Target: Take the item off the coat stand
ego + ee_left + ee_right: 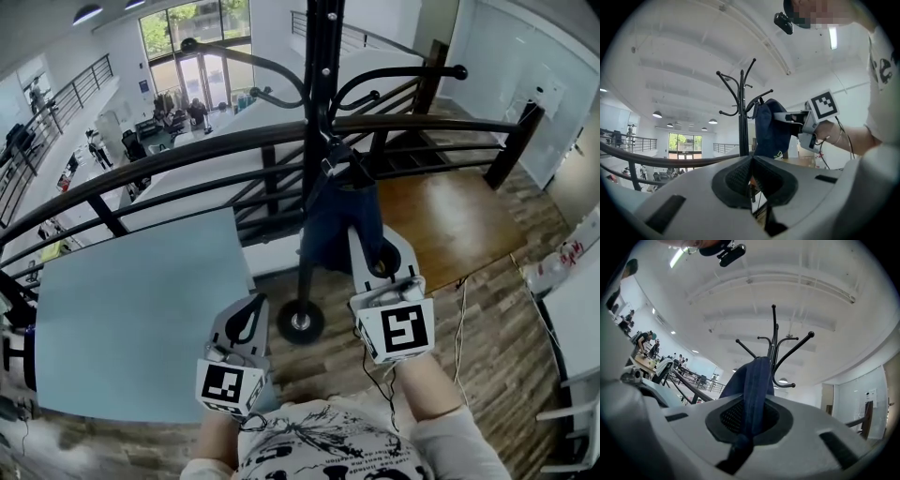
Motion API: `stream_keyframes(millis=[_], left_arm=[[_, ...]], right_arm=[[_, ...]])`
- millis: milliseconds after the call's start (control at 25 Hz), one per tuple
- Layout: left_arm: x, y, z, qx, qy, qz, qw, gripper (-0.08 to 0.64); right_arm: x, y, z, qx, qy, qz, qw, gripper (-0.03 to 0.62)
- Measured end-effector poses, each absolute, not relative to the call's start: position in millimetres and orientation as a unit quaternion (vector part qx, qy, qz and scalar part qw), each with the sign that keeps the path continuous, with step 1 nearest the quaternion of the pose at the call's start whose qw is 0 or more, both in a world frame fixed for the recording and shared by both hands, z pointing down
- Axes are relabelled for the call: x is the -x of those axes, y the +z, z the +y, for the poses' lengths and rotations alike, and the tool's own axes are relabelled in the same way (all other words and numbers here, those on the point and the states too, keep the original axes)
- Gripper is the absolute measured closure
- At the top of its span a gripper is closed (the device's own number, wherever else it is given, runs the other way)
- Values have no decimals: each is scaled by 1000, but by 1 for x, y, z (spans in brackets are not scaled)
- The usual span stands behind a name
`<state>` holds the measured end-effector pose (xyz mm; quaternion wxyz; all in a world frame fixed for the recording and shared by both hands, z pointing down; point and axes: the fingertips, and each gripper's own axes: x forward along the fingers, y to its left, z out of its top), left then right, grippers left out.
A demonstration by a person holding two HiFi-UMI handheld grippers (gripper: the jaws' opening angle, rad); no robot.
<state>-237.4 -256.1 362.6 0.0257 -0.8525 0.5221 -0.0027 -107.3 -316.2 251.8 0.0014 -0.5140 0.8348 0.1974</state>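
The right gripper (749, 420) had its fingers clamped on a fold of the dark blue garment (755, 380), which hung from a hook of the black coat stand (774, 345) close against its pole. The left gripper (751, 174) had its fingers closed on nothing, held low beside the stand's base and next to the pale blue desk (141, 319).

Open-plan office: a mezzanine railing (187, 155) overlooks desks (647, 363) and people (197, 111); a coat stand (324, 56) is nearby.
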Motion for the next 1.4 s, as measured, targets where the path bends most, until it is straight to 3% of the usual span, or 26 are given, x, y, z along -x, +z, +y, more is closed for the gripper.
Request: stream_keyframes(millis=[720, 1400], left_arm=[[227, 346, -260, 834, 9, 551, 42, 555], [228, 350, -253, 823, 4, 567, 30, 555]], right_arm=[[60, 401, -304, 510, 69, 854, -73, 586], [63, 364, -286, 479, 86, 873, -34, 588]])
